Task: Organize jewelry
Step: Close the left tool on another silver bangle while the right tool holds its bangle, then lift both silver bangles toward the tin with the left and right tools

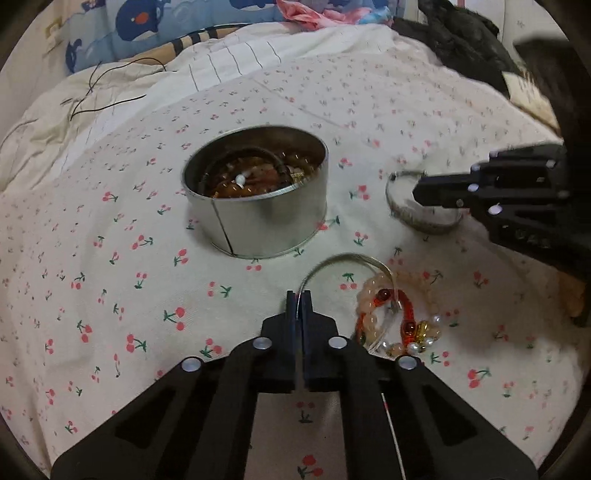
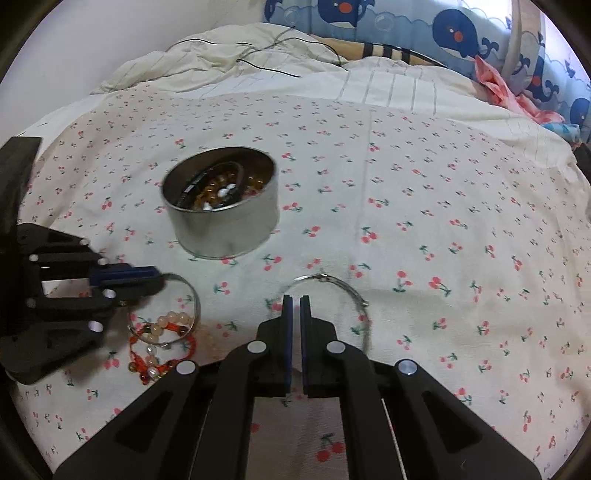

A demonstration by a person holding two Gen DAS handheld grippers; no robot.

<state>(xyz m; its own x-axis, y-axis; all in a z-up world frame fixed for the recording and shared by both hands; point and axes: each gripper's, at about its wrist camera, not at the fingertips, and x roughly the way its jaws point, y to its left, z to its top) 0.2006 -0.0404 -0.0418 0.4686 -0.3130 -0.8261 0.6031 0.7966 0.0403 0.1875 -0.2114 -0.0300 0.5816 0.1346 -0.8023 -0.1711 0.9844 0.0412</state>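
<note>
Silver-grey metal forms the round tin (image 1: pixel 258 206), which stands open on a cherry-printed sheet (image 1: pixel 110 280) spread over a bed and serves, by the look of it, as the jewelry container. Inside it already lie a dark bangle (image 1: pixel 255 155), amber-brown beads and a few white pearls, so part of the sorting appears done. Three groups remain on the cloth. Nearest the left gripper (image 1: pixel 300 295) is a thin silver wire bangle (image 1: pixel 351 258); in the left wrist view its rim runs straight into the closed jaws, which appear to pinch it at the tip. Overlapping that bangle on its near side is a heap of peach beads with red cord, pearls and a gold charm (image 1: pixel 399 317), untouched on the sheet. Further to the right lies a second silver bangle (image 2: pixel 332 282), this one with small knots on its wire; the right gripper (image 2: pixel 296 301) is closed at its rim, and in the left wrist view its dark fingertips overlap the hoop, though the slim wire cannot be made out clearly between the pads, so the hold is probable rather than certain. Both bangles rest on the cloth, neither lifted. Judged from this layout, the task is roughly at its midpoint: two bangles are being taken up for transfer to the tin, and the bead heap is left for afterwards. Rumpled bedding and a whale-print pillow (image 2: pixel 458 33) fill the background.
</note>
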